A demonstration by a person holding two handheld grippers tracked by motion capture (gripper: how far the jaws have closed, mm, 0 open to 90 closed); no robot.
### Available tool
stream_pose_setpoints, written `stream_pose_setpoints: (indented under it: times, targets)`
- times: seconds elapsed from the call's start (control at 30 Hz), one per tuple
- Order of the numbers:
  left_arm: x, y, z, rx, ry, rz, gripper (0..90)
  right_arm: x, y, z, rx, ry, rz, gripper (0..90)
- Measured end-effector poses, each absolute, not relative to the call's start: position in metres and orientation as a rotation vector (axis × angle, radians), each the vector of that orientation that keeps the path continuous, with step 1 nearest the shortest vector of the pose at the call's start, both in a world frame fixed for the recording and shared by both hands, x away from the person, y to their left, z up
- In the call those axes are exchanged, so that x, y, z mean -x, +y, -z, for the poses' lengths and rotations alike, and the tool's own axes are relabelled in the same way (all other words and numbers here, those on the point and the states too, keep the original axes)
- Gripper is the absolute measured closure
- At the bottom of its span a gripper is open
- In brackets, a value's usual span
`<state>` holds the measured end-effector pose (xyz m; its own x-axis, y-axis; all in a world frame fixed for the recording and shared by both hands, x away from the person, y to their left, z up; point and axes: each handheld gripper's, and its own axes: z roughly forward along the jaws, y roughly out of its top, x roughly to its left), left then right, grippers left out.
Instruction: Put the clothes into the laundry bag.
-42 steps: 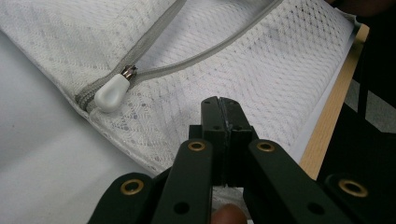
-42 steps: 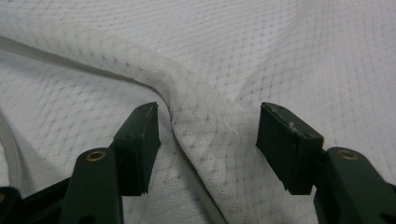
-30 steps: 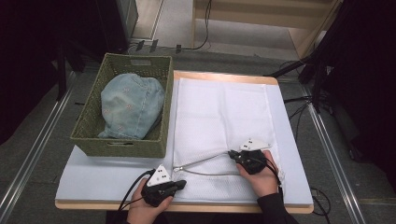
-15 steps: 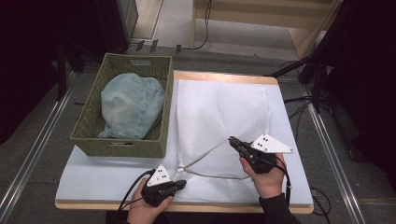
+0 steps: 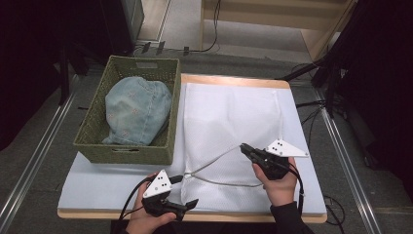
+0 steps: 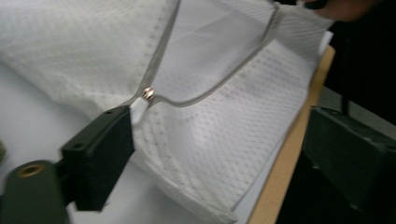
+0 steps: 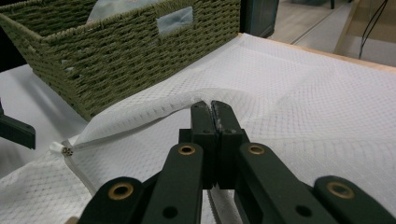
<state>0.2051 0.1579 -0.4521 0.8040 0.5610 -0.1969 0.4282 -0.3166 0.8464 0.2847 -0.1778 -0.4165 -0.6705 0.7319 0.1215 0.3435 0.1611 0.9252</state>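
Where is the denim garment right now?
In the high view, the denim garment lies bundled inside the green wicker basket at the table's left, beside the white mesh bag.

A lab or recording studio: black curtains hang around the wooden table, metal floor rails run beside it, and cables trail behind it.

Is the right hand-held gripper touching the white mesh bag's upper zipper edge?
Touching. The right gripper view shows the right hand-held gripper shut on the mesh bag, its zipper edge lifted into the closed jaws.
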Motion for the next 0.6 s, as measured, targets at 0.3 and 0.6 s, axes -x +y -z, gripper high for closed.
stream_pose_setpoints:
  times: [0.3,0.6]
  targets:
    - [-0.209,0.173,0.421,-1.895,0.696,-0.152,0.0,-0.286,-0.185,0.418,-1.063,2.083,-1.536,90.0]
    - [-0.224,0.207,0.384,-1.81,0.748,-0.275,0.0,-0.286,-0.184,0.419,-1.061,2.094,-1.538,90.0]
